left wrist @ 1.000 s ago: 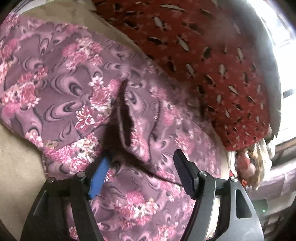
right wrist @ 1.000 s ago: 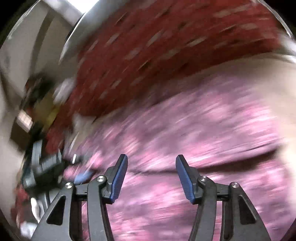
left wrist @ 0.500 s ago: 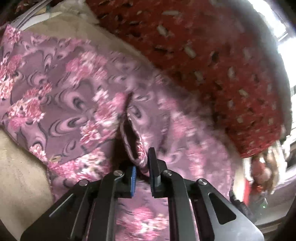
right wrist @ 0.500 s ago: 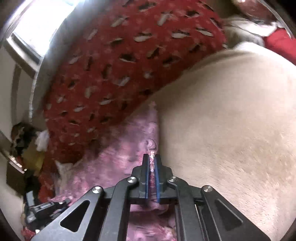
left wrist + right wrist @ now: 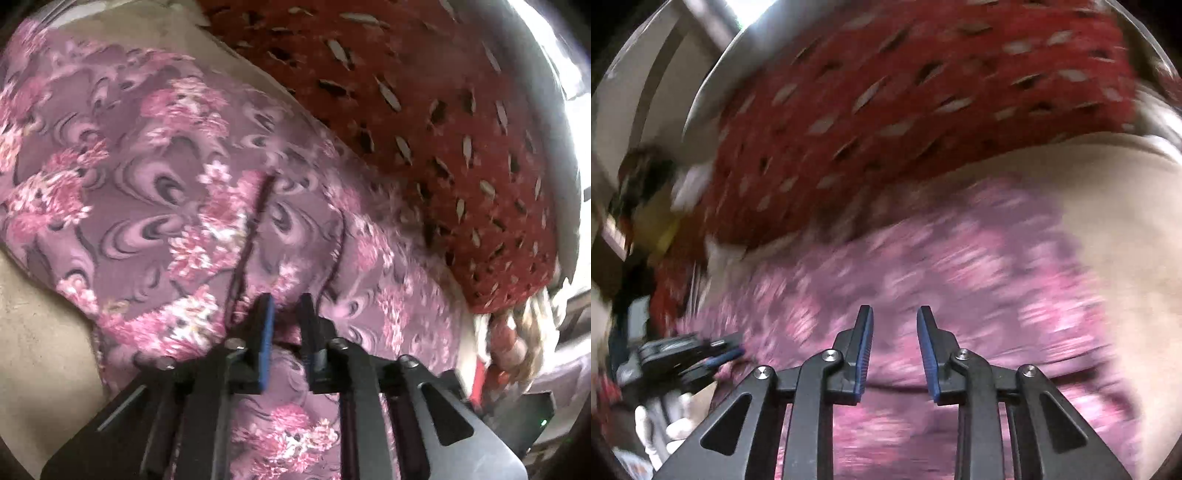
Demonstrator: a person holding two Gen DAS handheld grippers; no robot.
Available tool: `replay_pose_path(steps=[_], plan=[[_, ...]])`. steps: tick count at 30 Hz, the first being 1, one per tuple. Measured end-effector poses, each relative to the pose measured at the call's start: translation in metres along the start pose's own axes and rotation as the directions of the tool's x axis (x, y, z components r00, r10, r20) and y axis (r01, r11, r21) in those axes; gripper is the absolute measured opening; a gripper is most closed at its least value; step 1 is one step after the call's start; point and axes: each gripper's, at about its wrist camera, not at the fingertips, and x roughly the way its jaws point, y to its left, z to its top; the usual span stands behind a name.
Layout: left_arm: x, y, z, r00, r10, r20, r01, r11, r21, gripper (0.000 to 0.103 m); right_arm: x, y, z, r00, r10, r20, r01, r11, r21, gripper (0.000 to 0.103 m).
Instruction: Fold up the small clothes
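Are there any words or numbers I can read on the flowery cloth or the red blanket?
None: no words, labels or numbers can be read in either view.
Flowery purple garment: only a flower print.
Red patterned blanket: only pale and dark dashes.
The clutter at the picture edges is too blurred to read.

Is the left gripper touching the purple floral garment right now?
Touching. In the left wrist view the left gripper is closed on a raised fold of the purple floral garment, fabric pinched between its pads.

A thin mauve floral-print cloth garment is being shown smooth and softly matt. The beige surface beneath is being seen as short-napped, fuzzy fabric. A red patterned textile is being seen as coarse. Matt black plastic gripper arms are being lit, with shiny metal screws.
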Motion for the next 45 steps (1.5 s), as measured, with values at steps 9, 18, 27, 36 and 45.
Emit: replay_pose_path(steps=[9, 18, 27, 36, 45], plan=[[-0.086, 0.048, 0.030, 0.983, -0.082, 0.165, 0.103, 0.987, -0.127, 0.058, 0.077, 0.113, -0.003, 0.991, 0.098, -0.087, -0.111, 0.981, -0.159, 0.027], [-0.155, 0.163, 0.065, 0.971, 0.056, 0.234, 0.022, 0.949, -0.315, 0.060, 0.112, 0.130, -0.025, 0.994, 0.058, -0.091, -0.078, 0.967, -0.243, 0.037], [-0.146, 0.214, 0.104, 0.956, 0.212, 0.205, -0.136, 0.933, -0.332, 0.062, 0.112, 0.129, -0.028, 0.994, 0.070, -0.086, -0.089, 0.967, -0.240, 0.037], [-0.176, 0.243, 0.201, 0.920, 0.360, 0.152, -0.294, 0.894, -0.337, 0.014, 0.108, 0.123, -0.024, 0.992, 0.097, -0.083, -0.114, 0.967, -0.226, 0.037], [-0.197, 0.281, 0.191, 0.965, 0.208, 0.157, -0.120, 0.890, -0.440, 0.036, 0.110, 0.117, -0.022, 0.989, 0.126, -0.082, -0.141, 0.968, -0.210, 0.037]])
